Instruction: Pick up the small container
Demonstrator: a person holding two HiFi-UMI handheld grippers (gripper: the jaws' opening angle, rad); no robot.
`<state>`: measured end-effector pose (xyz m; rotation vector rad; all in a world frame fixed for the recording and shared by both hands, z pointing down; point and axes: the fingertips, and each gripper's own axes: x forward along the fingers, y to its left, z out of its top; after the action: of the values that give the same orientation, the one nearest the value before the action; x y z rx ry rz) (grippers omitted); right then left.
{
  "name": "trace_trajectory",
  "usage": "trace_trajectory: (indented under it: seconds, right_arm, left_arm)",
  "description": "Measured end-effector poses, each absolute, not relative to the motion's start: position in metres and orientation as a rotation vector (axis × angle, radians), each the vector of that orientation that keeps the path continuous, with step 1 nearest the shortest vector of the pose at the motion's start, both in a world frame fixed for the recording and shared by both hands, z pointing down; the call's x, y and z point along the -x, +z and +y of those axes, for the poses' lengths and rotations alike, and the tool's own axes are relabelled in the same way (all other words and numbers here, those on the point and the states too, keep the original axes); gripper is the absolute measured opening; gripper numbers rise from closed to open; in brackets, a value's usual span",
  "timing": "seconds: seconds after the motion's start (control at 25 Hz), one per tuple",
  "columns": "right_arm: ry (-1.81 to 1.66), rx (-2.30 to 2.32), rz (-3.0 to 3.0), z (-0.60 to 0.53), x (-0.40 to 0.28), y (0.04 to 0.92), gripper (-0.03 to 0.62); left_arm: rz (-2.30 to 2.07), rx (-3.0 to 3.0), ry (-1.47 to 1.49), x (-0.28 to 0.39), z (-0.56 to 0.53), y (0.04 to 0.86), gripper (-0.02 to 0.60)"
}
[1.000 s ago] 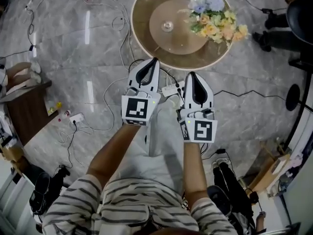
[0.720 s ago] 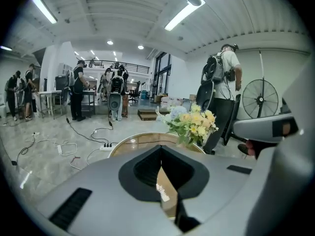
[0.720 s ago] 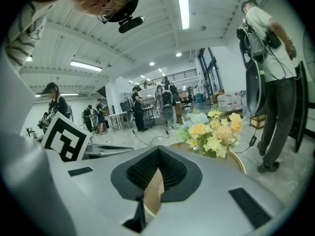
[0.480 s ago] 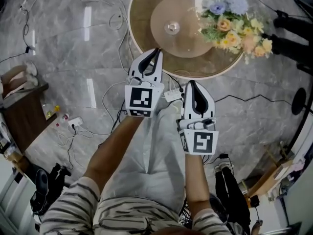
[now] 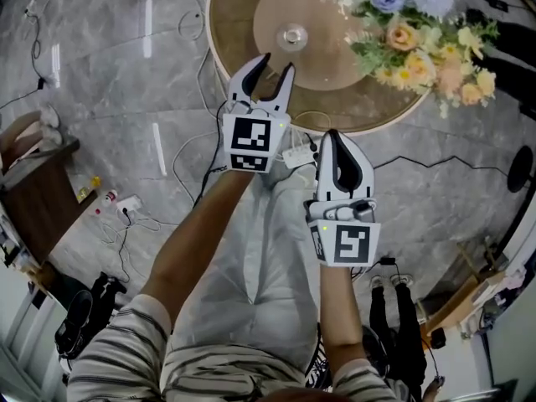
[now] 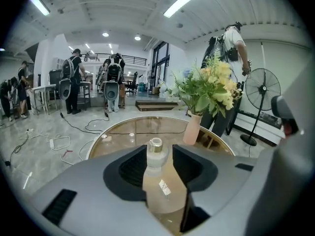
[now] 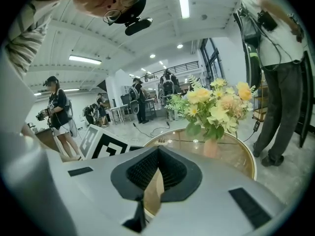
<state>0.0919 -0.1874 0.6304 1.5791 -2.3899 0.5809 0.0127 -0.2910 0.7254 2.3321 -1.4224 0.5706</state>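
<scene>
From where I stand this looks like the approach step. The left gripper [image 5: 277, 67] hangs over the near rim of the round, glass-topped desk [image 5: 243, 11]. Its fingers are opening and nothing is between them yet. The small bottle [image 5: 292, 36] stands upright near the middle of the desk, just beyond the fingertips. Next, I think, the spread fingers must slide forward to either side of the bottle's body before they close.

The head view shows only the bottle's top, but it does show the gap left to cover. The left gripper view frames the pale body, gold cap [image 6: 155, 144] and small label between the fingers, with the vase of flowers [image 6: 191, 129] behind to the right. The right gripper [image 5: 332, 136] hangs back off the desk, its fingers pressed together on nothing.
</scene>
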Motion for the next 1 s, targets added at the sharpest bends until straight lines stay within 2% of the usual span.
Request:
trace_trajectory:
  seconds: [0.8,1.0]
  right_arm:
    - [0.615,-1.599,-2.360,-0.187,-0.106,0.660,0.009]
    - [0.627,-1.602,-2.347,-0.183,-0.111,0.665,0.009]
  left_arm:
    - [-1.451,-2.317,0.661,-0.033,-0.335,0.789,0.371]
    - [-1.475,-2.302,0.694,-0.032,-0.344,0.801,0.382]
